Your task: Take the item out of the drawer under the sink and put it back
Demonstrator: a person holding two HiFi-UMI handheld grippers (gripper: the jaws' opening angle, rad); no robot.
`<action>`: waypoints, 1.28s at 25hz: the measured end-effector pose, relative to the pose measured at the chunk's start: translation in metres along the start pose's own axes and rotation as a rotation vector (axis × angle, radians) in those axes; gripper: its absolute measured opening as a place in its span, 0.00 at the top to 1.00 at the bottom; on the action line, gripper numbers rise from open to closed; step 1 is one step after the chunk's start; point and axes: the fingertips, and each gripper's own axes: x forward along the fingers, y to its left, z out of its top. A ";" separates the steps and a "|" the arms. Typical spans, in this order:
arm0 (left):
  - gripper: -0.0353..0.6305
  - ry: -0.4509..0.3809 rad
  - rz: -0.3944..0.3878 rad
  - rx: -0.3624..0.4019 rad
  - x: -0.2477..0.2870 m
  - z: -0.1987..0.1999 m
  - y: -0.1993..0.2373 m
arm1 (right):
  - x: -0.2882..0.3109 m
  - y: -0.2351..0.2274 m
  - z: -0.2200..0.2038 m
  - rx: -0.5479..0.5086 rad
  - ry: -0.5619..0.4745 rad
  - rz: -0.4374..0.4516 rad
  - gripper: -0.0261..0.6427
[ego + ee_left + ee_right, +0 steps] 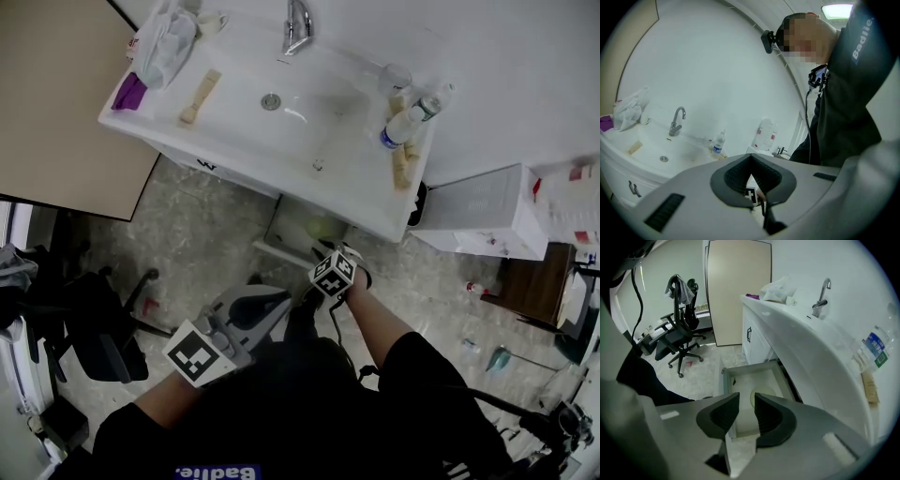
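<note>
The drawer [284, 228] under the white sink [234, 127] stands pulled out. A pale yellow-green round item [322, 226] lies inside it. My right gripper [330, 255] hangs just above the drawer's front, pointing steeply down. In the right gripper view its jaws [746, 411] are open with nothing between them; the drawer [740, 371] and the round item [764, 395] show beyond. My left gripper [272, 302] is held lower left of the drawer, away from it. Its fingertips [751, 159] touch and hold nothing.
On the sink rim are a tap [297, 26], a plastic bottle [403, 124], a wooden brush [200, 97] and a white bag [167, 42]. A black office chair [98, 328] stands to the left, a white box [487, 211] to the right.
</note>
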 end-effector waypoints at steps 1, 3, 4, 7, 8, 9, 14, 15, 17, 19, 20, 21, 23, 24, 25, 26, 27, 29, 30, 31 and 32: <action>0.94 -0.003 0.004 -0.001 0.000 0.000 0.002 | 0.007 -0.001 -0.002 -0.008 0.012 -0.001 0.81; 0.94 -0.006 0.010 -0.003 -0.002 -0.001 0.006 | 0.020 -0.003 -0.007 -0.026 0.042 -0.002 0.81; 0.94 -0.004 0.015 -0.008 -0.003 -0.002 0.008 | 0.027 -0.004 -0.010 -0.033 0.058 -0.002 0.81; 0.94 0.007 0.034 -0.026 -0.006 -0.007 0.016 | 0.045 -0.005 -0.018 -0.049 0.102 0.007 0.81; 0.94 0.012 0.041 -0.028 -0.007 -0.009 0.019 | 0.050 -0.005 -0.020 -0.059 0.114 0.009 0.81; 0.94 0.015 0.047 -0.030 -0.007 -0.010 0.021 | 0.055 -0.005 -0.022 -0.071 0.125 0.010 0.81; 0.94 0.025 0.051 -0.048 -0.005 -0.016 0.024 | 0.075 -0.004 -0.028 -0.168 0.148 -0.013 0.81; 0.94 0.030 0.051 -0.055 -0.004 -0.017 0.025 | 0.079 -0.004 -0.031 -0.191 0.159 -0.018 0.81; 0.94 0.039 0.051 -0.061 -0.004 -0.020 0.025 | 0.088 -0.004 -0.036 -0.224 0.185 -0.022 0.81; 0.94 0.051 0.051 -0.066 -0.004 -0.024 0.026 | 0.092 -0.005 -0.035 -0.234 0.201 -0.025 0.81; 0.94 0.057 0.052 -0.070 -0.004 -0.025 0.026 | 0.095 -0.005 -0.035 -0.233 0.207 -0.026 0.81; 0.94 0.063 0.055 -0.075 -0.004 -0.027 0.027 | 0.098 -0.006 -0.035 -0.229 0.213 -0.025 0.81; 0.94 0.068 0.060 -0.086 -0.005 -0.030 0.029 | 0.104 -0.007 -0.037 -0.216 0.221 -0.019 0.81; 0.94 0.067 0.062 -0.091 -0.006 -0.031 0.030 | 0.106 -0.007 -0.037 -0.208 0.223 -0.016 0.81; 0.94 0.066 0.065 -0.097 -0.006 -0.032 0.031 | 0.109 -0.008 -0.038 -0.200 0.224 -0.013 0.81; 0.94 0.065 0.067 -0.101 -0.007 -0.032 0.031 | 0.111 -0.008 -0.038 -0.195 0.226 -0.011 0.81; 0.94 0.066 0.069 -0.104 -0.007 -0.033 0.031 | 0.113 -0.008 -0.039 -0.193 0.230 -0.009 0.81; 0.94 0.072 0.072 -0.107 -0.009 -0.035 0.032 | 0.118 -0.007 -0.042 -0.195 0.243 -0.004 0.81; 0.94 0.076 0.073 -0.109 -0.009 -0.036 0.032 | 0.120 -0.007 -0.043 -0.197 0.251 -0.004 0.81; 0.94 0.081 0.073 -0.111 -0.010 -0.037 0.031 | 0.122 -0.007 -0.045 -0.200 0.258 -0.009 0.81; 0.94 0.085 0.074 -0.112 -0.011 -0.039 0.031 | 0.123 -0.009 -0.046 -0.207 0.262 -0.019 0.82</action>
